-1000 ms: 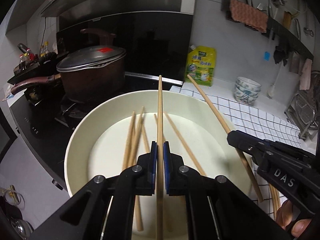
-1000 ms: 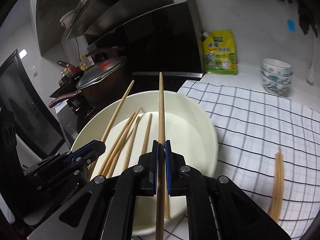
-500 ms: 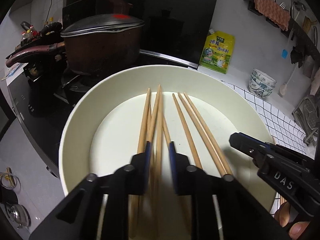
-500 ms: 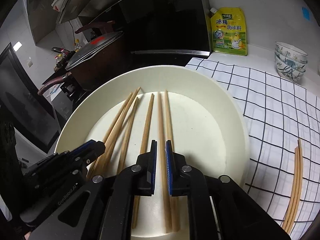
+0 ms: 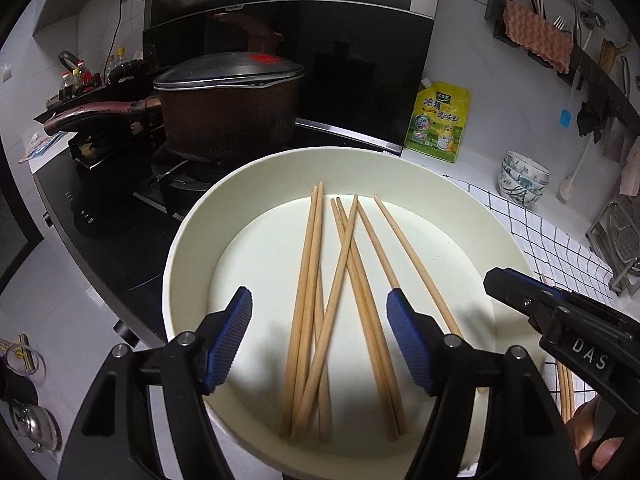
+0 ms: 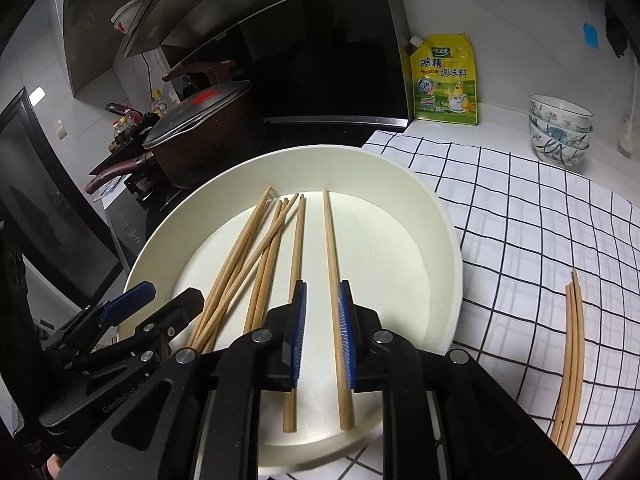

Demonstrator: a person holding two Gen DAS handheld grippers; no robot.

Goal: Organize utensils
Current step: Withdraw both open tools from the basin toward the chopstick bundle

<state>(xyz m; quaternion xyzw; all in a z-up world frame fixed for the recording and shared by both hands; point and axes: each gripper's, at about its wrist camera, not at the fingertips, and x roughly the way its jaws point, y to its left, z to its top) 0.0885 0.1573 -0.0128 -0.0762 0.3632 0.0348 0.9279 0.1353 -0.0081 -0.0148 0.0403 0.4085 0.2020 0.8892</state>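
Several wooden chopsticks (image 5: 316,280) lie loose in a cream round basin (image 5: 192,232), some crossing each other. My left gripper (image 5: 318,308) is wide open above them and holds nothing. My right gripper (image 6: 322,300) is partly open over the basin (image 6: 444,224); one chopstick (image 6: 334,264) lies on the basin floor between its pads, free of them. A few more chopsticks (image 6: 572,344) lie on the checked cloth (image 6: 520,216) to the right of the basin. The right gripper also shows at the right of the left wrist view (image 5: 504,280).
A dark lidded pot (image 5: 228,108) sits on the black stove behind the basin. A yellow seasoning pouch (image 6: 446,80) leans on the wall. Stacked patterned bowls (image 6: 558,128) stand at the back right. A wall rail with utensils and a cloth (image 5: 536,36) hangs above.
Both grippers let go of the chopsticks they held upright; these now lie in the basin. The left jaws opened wide, the right jaws opened a little, and both pulled back.
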